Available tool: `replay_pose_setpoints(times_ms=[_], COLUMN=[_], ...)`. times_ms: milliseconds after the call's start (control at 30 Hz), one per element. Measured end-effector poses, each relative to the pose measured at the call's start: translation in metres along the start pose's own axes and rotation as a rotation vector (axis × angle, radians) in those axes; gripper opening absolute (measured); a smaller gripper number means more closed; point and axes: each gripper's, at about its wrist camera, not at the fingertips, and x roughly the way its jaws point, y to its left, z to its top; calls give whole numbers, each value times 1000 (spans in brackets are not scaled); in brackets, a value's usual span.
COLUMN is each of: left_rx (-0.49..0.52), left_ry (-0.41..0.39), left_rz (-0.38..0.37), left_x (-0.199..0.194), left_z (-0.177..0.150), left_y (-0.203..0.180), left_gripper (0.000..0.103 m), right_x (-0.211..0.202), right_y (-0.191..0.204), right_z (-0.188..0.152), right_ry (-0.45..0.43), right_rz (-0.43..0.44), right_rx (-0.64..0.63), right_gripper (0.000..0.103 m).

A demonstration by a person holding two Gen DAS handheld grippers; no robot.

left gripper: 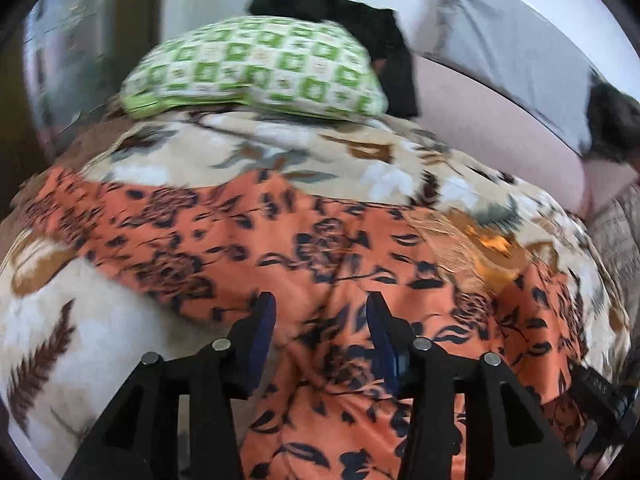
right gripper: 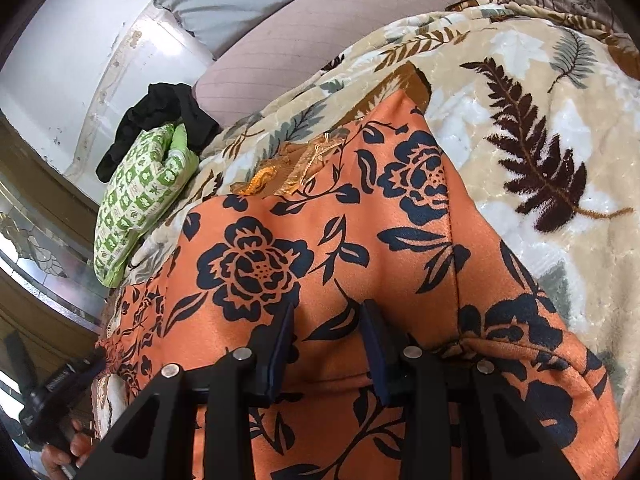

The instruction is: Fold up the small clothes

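Orange floral garment (right gripper: 340,248) lies spread on the leaf-print blanket (right gripper: 540,120). Your left gripper (left gripper: 320,312) stands with its jaws parted over the cloth, nothing pinched. Your right gripper (right gripper: 326,320) has its jaws apart too, a fold rising between them; whether they pinch it I cannot tell.

So the garment (right gripper: 320,240) is bright orange with dark navy roses and leaves all over, plus a shiny gold-orange trim bit (right gripper: 296,168) near the top. The blanket (right gripper: 540,140) under it is beige with white patches and brown and grey fern leaves. The pillow (left gripper: 256,64) is white with green squares, dark black cloth (left gripper: 360,28) behind it. Gripper fingers (right gripper: 280,344) are black with blue pads.
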Motion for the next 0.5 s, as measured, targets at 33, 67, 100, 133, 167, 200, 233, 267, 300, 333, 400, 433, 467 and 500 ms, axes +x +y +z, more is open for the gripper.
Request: replay_pose_setpoints(times_ms=[33,67,100,133,167,200,233,267,300,333,400,433,467,500], left_rx=[11,18,12,-4,-28,-40,-51,-55,-54,-45,14,36,64,76], left_ry=[26,69,115,142,163,169,169,162,151,138,93,77,57,47], left_rz=[-20,-33,-27,-23,-33,-42,-49,-56,-71,-82,-89,-85,-80,-83], left_x=[8,19,32,41,48,50,50,49,46,42,33,27,24,21], left_z=[1,0,-2,-4,-6,-6,-6,-6,-5,-6,-5,-5,-5,-5], left_y=[-3,-5,-4,-2,2,4,7,9,9,8,-2,-5,-10,-13], left_gripper=[48,48,48,46,35,19,14,10,7,7,6,5,5,5], right_x=[0,0,0,1,0,0,0,0,0,0,-1,-1,-1,-1], right_y=[0,0,-1,-1,-1,-1,-1,-2,-2,-2,-2,-1,-1,-1], right_z=[0,0,1,1,1,1,1,1,2,2,3,3,4,4], right_ry=[-2,-2,-2,-1,1,2,6,9,12,15,22,25,27,28], right_rz=[1,2,3,3,5,6,9,11,12,13,12,11,10,9], right_rx=[1,2,2,1,1,3,7,9,12,13,10,7,6,7], right_gripper=[39,39,39,39,39,39,39,39,39,39,39,39,39,39])
